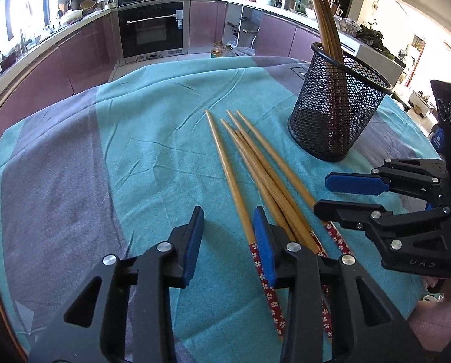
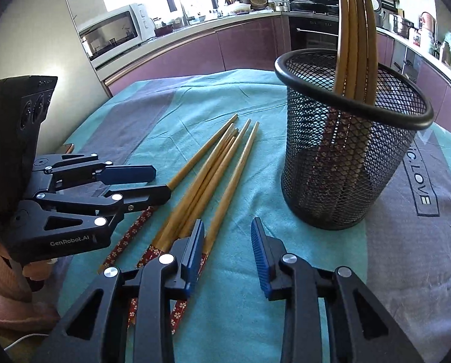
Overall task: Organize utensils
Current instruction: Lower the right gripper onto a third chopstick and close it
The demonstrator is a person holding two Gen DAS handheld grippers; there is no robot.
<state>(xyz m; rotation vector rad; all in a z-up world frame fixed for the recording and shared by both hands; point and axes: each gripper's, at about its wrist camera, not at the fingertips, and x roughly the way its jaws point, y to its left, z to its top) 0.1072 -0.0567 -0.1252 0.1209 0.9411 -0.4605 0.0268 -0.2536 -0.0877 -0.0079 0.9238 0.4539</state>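
A teal and grey tablecloth (image 1: 153, 139) is covering the kitchen table, with a black mesh holder (image 1: 337, 112) standing at two o'clock in the left wrist view and already keeping several chopsticks (image 2: 354, 30) upright. Five or so loose chopsticks (image 1: 255, 163) are lying fanned on the cloth at center, so the job is looking partly done. The left gripper (image 1: 228, 242) and right gripper (image 2: 225, 252) are both hovering wide-jawed and empty over the patterned handle ends.

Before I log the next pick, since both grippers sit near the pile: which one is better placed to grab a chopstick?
Probably the left gripper: open, one finger already at the loose chopsticks. The right gripper opens beside them.
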